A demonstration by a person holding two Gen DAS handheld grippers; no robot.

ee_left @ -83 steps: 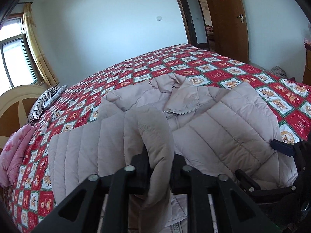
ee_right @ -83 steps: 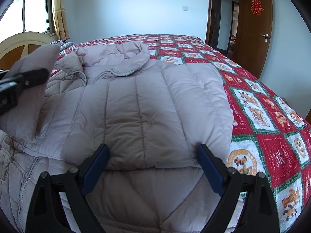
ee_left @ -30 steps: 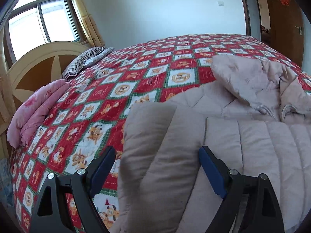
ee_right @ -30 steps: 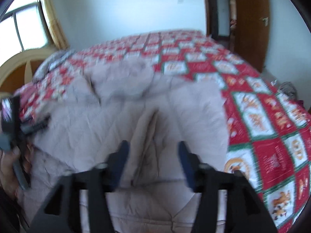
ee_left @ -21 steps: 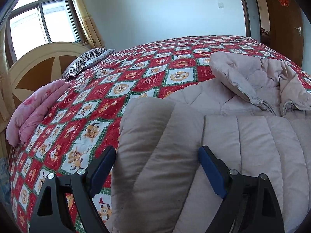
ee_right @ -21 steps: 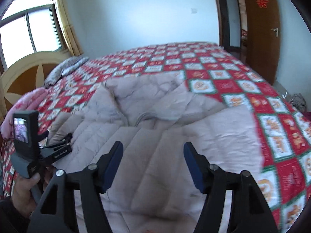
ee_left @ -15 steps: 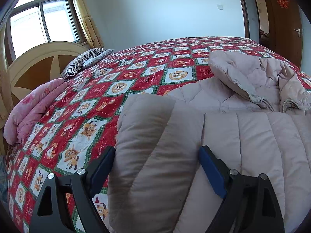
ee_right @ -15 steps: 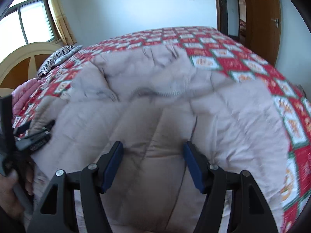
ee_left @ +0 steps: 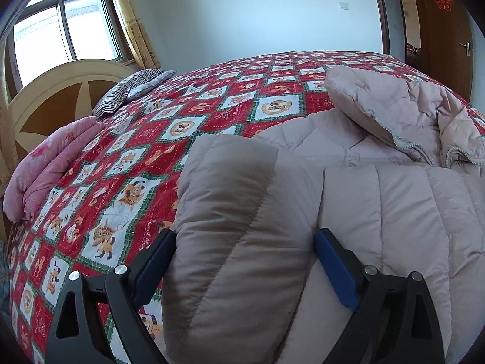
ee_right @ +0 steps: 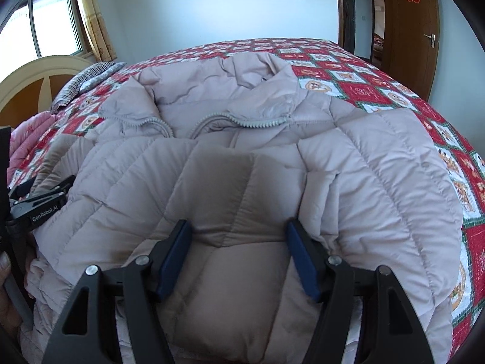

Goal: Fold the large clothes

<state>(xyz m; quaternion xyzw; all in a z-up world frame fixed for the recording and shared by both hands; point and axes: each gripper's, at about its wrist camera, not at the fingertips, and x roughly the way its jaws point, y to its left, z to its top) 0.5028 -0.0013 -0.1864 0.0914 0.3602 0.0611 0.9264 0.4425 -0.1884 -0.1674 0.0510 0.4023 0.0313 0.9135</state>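
Note:
A large beige quilted puffer jacket (ee_right: pixel 379 188) lies front-up on the bed, its collar (ee_right: pixel 257 91) at the far end and its zipper partly open. It also shows in the left wrist view (ee_left: pixel 394 212). My left gripper (ee_left: pixel 244 261) is open, its jaws wide on either side of a folded padded part of the jacket (ee_left: pixel 230 218) at the jacket's left edge. My right gripper (ee_right: pixel 239 253) is open, its jaws on either side of a raised padded fold (ee_right: pixel 230 194) at mid-jacket. The left gripper also shows in the right wrist view (ee_right: pixel 39 206) at the far left.
The bed has a red, white and green patterned quilt (ee_left: pixel 151 163). A pink folded blanket (ee_left: pixel 45 163) and a striped pillow (ee_left: pixel 130 91) lie by the cream headboard (ee_left: pixel 51 91). A window is at the left, a wooden door (ee_right: pixel 409 30) at the far right.
The left gripper let go of the sleeve it held and now stands open at the jacket's left edge. The right gripper moved from the jacket's hem toward its middle and narrowed its opening.

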